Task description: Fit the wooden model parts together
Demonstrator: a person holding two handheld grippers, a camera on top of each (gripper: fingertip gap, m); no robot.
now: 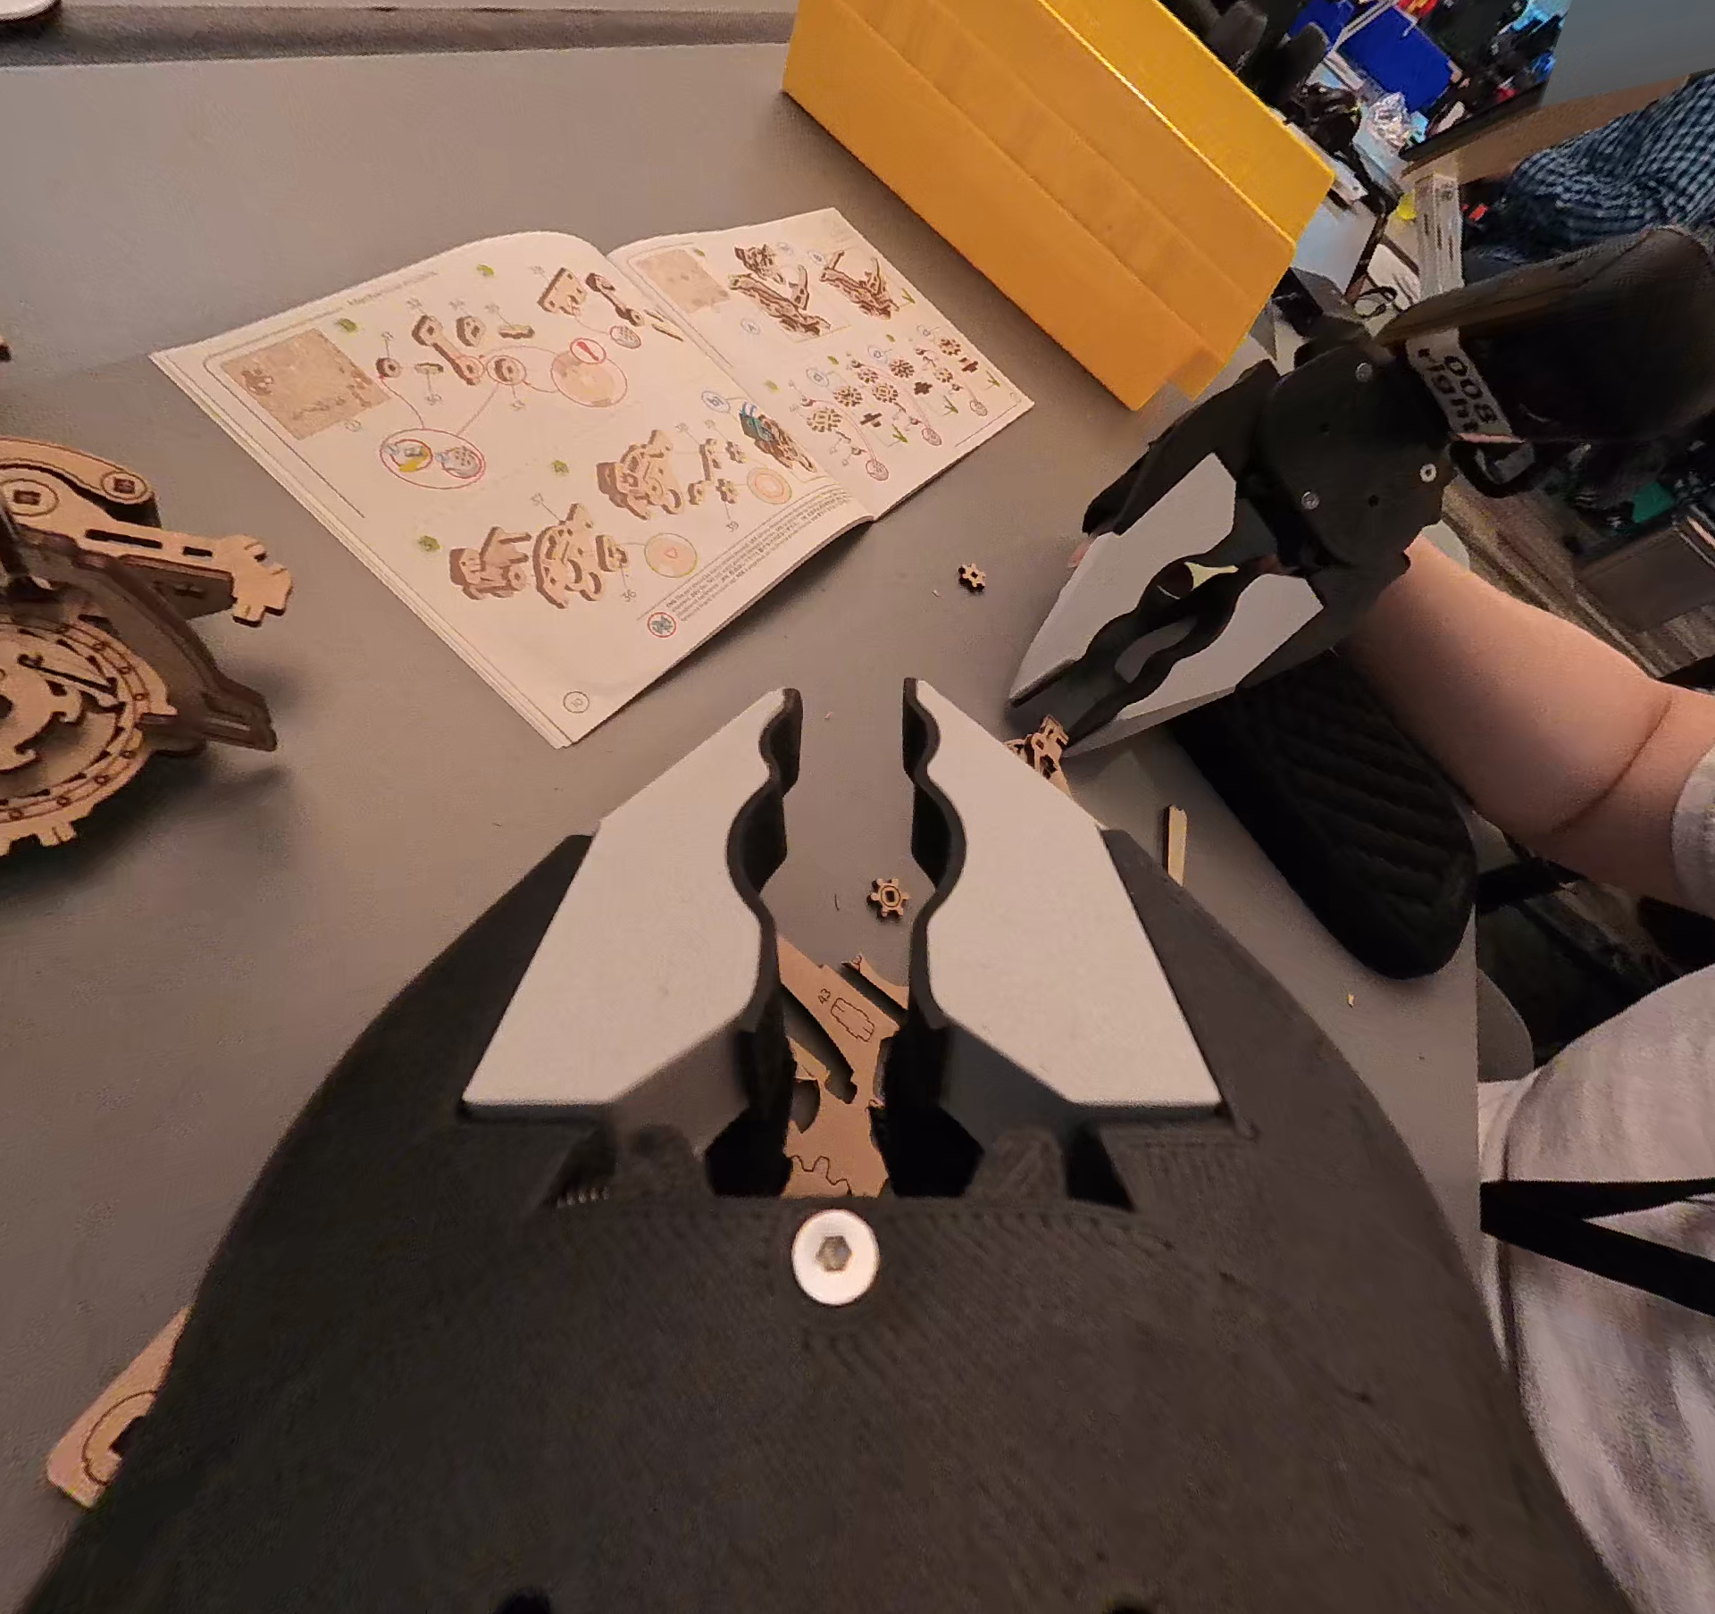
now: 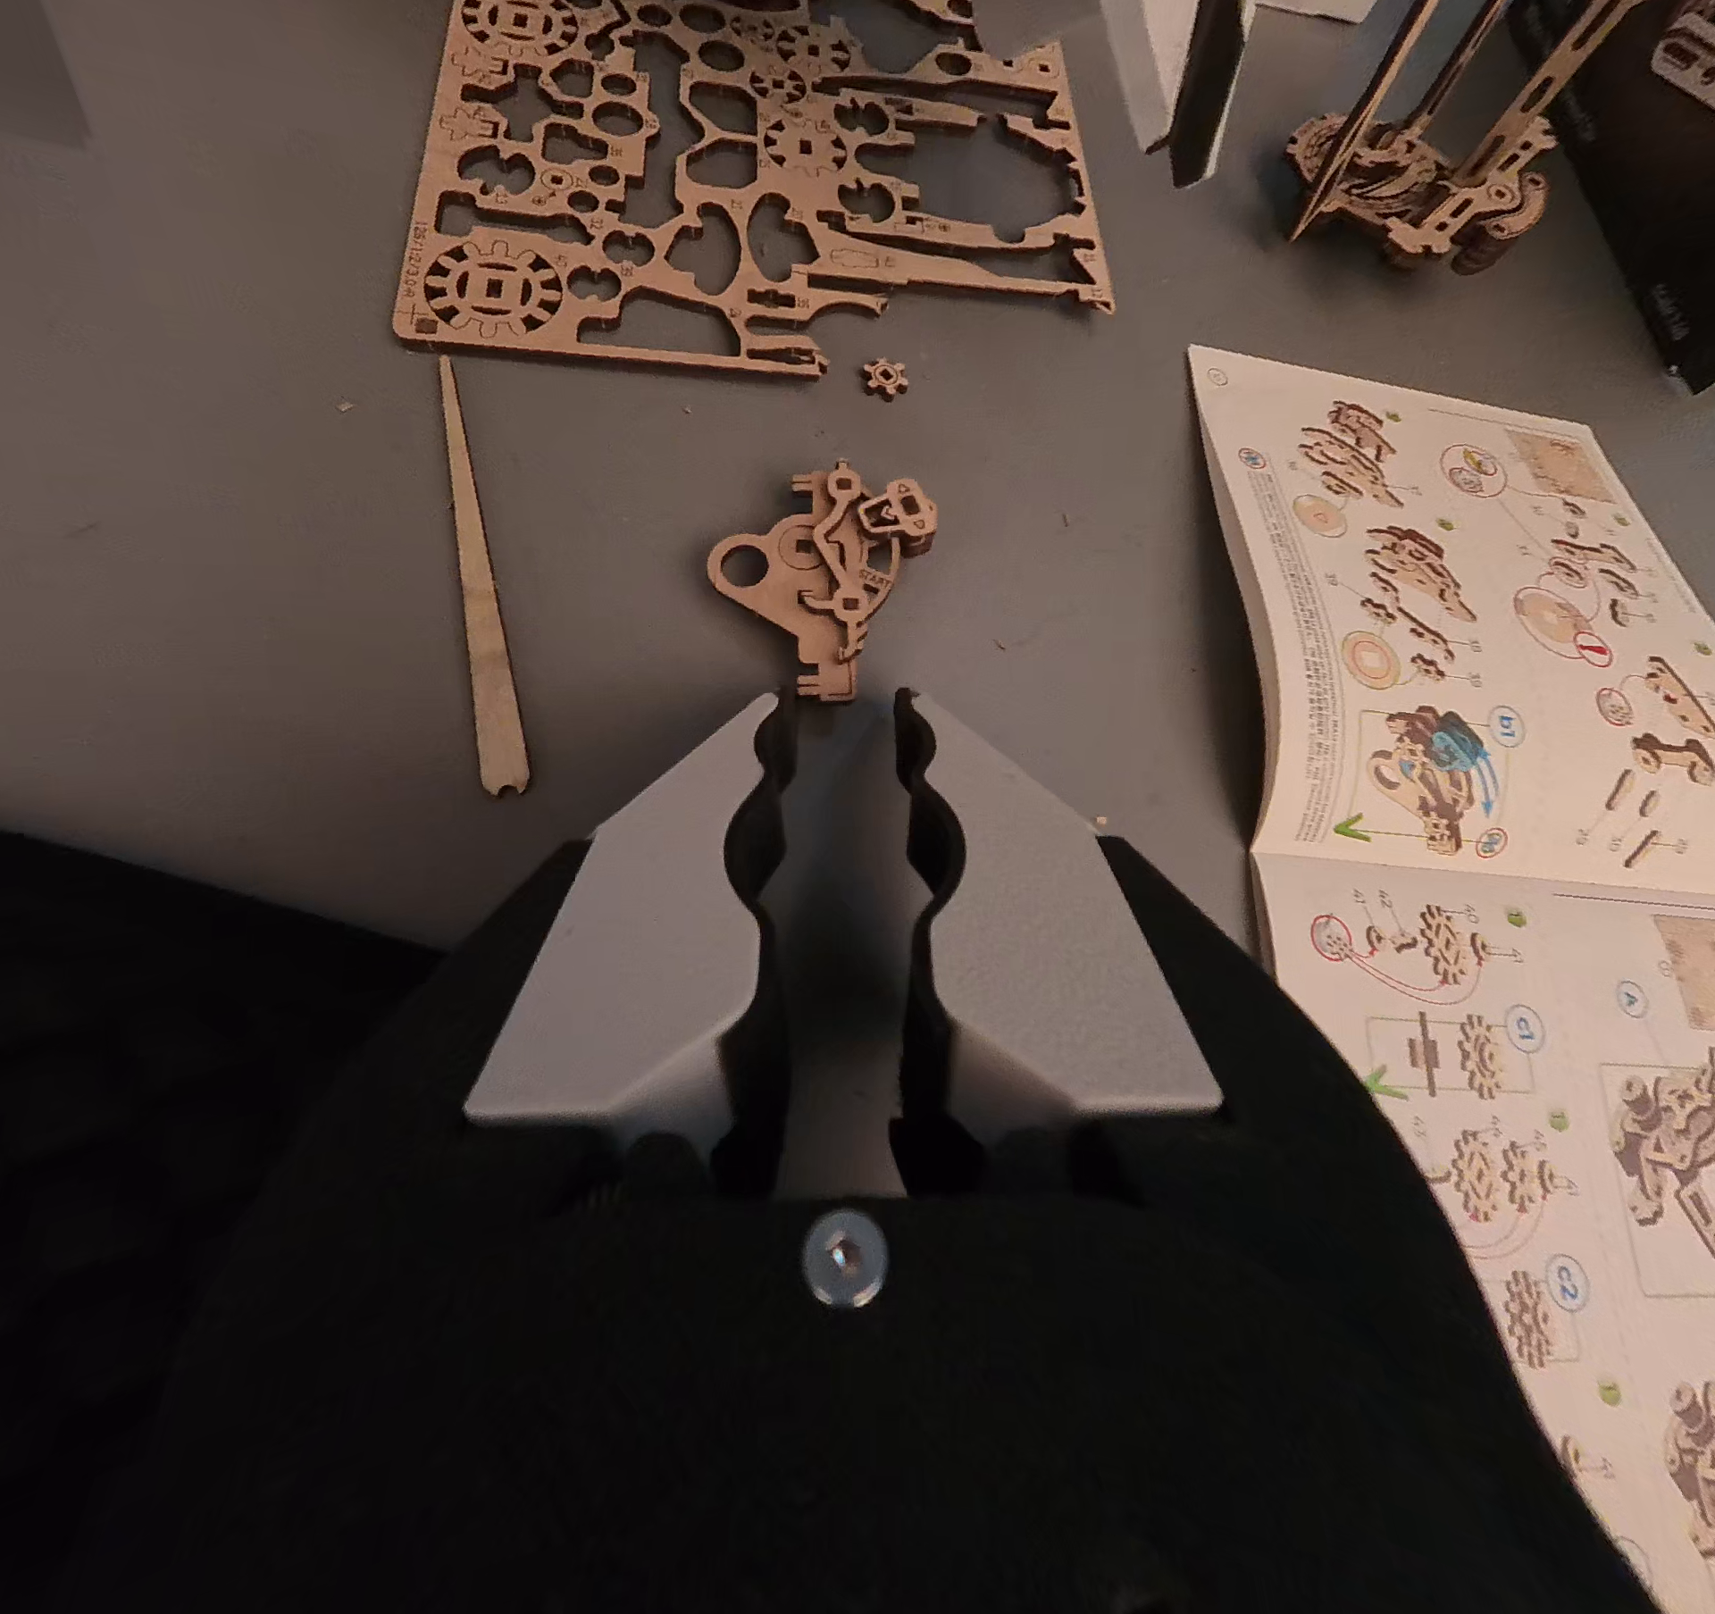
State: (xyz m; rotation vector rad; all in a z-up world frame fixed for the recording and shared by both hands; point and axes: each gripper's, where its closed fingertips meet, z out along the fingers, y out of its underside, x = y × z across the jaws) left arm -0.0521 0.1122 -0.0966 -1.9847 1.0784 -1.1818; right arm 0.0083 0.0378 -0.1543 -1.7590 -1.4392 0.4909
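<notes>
My right gripper [image 2: 840,697] is open and low over the grey table. A small flat wooden sub-assembly [image 2: 821,576] lies just beyond its tips, its near end at the gap between them. In the left wrist view this gripper [image 1: 1053,725] points down at the same piece [image 1: 1044,748]. My left gripper [image 1: 852,697] is open and empty, hovering over the punched wooden parts sheet [image 1: 835,1068], which shows in full in the right wrist view [image 2: 742,140]. A small loose gear [image 1: 888,898] lies near the sheet's edge [image 2: 883,378]. A partly built wooden model [image 1: 83,641] stands at the left.
An open instruction booklet [image 1: 594,456] lies mid-table [image 2: 1448,734]. A yellow bin [image 1: 1039,140] stands behind it. A thin wooden stick [image 2: 483,586] lies beside the sheet. A tiny gear [image 1: 971,576] lies near the booklet. A person's forearm [image 1: 1531,734] is at the table's right edge. Spacing between my two grippers at the tips: around 12 cm. My left gripper's tips are some 7 cm from the small loose gear [image 1: 888,898]. Seen from the right wrist view [image 2: 881,382] as well.
</notes>
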